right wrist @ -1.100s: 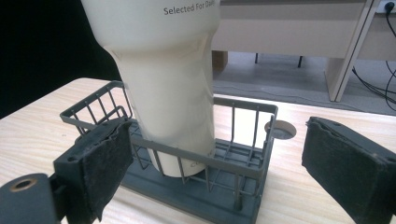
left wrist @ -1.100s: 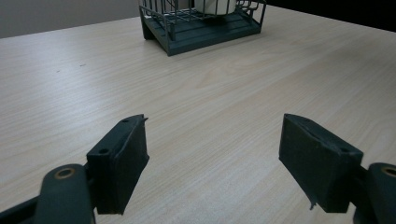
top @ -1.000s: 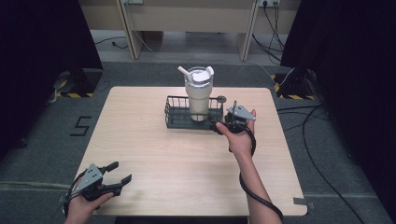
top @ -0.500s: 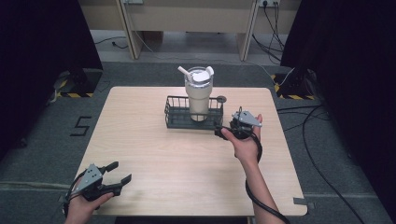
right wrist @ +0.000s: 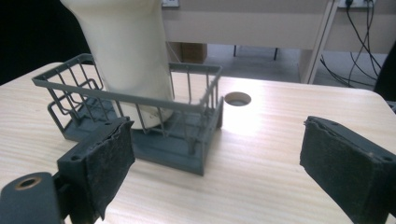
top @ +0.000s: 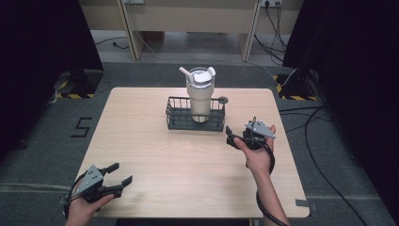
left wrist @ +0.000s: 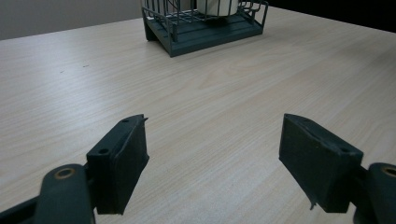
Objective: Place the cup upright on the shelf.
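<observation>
A cream tumbler [top: 199,94] with a lid and a straw stands upright in a dark wire basket [top: 195,115] at the table's far middle. My right gripper [top: 230,137] hovers open just right of the basket's near right corner, holding nothing. In the right gripper view its jaws [right wrist: 215,158] stand wide apart, facing the basket [right wrist: 196,106] and the tumbler [right wrist: 126,51]. My left gripper [top: 121,173] rests open at the near left edge of the table, far from the basket. The left gripper view has its jaws [left wrist: 215,154] apart over bare wood, with the basket [left wrist: 205,28] far ahead.
A round cable hole [top: 223,100] pierces the tabletop [top: 141,141] just right of the basket, also seen as the hole [right wrist: 237,99] in the right gripper view. Dark floor, cables and desk legs surround the table.
My right gripper has drawn back from the basket, toward the near side and slightly right. The left gripper and the tumbler have stayed put.
</observation>
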The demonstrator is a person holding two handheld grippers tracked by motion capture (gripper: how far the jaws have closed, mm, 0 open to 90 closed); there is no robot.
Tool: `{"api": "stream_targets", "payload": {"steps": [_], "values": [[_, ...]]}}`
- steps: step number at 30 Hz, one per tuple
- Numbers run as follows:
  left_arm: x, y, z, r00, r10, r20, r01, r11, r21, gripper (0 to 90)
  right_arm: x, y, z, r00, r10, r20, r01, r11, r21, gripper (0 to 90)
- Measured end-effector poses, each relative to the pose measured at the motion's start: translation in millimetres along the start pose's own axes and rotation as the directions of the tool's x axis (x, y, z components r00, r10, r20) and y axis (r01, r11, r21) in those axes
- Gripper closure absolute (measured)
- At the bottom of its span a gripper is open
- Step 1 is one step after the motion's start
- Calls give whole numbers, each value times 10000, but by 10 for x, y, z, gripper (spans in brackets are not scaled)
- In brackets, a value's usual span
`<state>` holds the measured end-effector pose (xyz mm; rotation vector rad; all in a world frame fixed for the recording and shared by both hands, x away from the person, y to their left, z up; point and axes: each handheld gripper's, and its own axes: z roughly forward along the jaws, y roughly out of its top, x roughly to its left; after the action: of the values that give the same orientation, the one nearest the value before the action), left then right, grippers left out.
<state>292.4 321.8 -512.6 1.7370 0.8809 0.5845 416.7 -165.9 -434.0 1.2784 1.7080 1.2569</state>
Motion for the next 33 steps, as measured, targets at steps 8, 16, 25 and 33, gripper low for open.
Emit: {"api": "stream_targets", "payload": {"steps": [8, 16, 25, 33], "values": [[-2, 1, -1, 10000, -13, -27, 13, 10000, -17, 227, -113, -107, -150, 9994, 205, 282, -206, 9998, 8, 108], [-4, -1, 5, 10000, -8, -3, 8, 10000, -2, 226, -249, -262, -314, 9962, 459, 734, -467, 9989, 88, 118], [-3, -1, 7, 10000, 1, -27, -1, 10000, 15, 226, -352, -448, -461, 9920, 621, 1100, -648, 9977, 214, 126], [-2, -2, 8, 10000, -6, -43, 6, 10000, 38, 226, -381, -567, -506, 9900, 719, 1212, -760, 9967, 290, 132]]}}
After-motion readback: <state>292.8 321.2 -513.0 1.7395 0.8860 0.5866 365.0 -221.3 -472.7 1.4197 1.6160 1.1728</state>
